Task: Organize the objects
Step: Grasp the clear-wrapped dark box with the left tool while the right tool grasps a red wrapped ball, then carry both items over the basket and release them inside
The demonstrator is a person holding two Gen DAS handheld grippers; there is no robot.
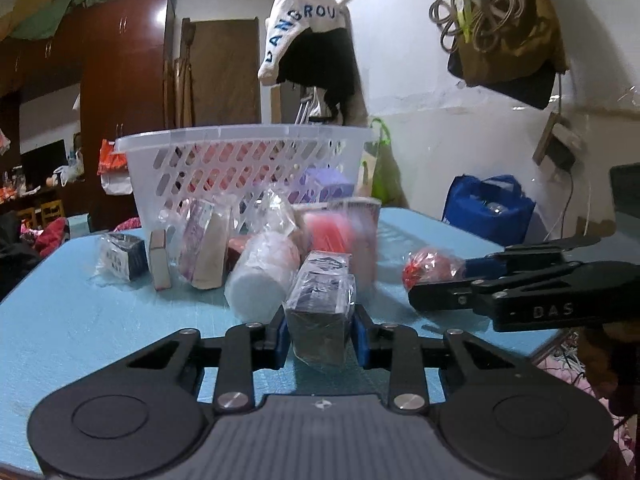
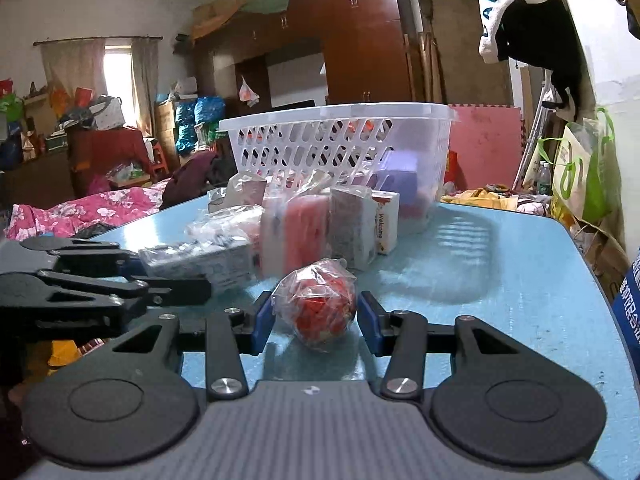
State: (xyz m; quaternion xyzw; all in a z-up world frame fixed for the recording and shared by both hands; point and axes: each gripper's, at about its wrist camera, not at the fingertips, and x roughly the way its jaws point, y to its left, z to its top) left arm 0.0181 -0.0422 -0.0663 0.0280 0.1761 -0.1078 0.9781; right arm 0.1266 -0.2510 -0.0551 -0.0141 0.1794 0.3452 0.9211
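In the left wrist view my left gripper (image 1: 320, 334) is shut on a dark box wrapped in clear film (image 1: 320, 308), with a blue pad against each side, low over the blue table (image 1: 80, 320). My right gripper (image 2: 316, 320) is shut on a red ball in a clear bag (image 2: 320, 306). Both pads touch the bag. That ball (image 1: 430, 270) and the right gripper (image 1: 436, 294) also show at the right of the left wrist view. At the table's far end a white slotted basket (image 1: 248, 140) holds a purple box (image 1: 324, 186).
Between the grippers and the basket (image 2: 340, 120) lies a cluster of wrapped goods: a white roll (image 1: 260, 280), a pink pack (image 2: 308, 228), a small dark box (image 1: 120, 258) and a white carton (image 2: 386, 224). The table's right edge (image 2: 608, 300) drops toward bags on the floor.
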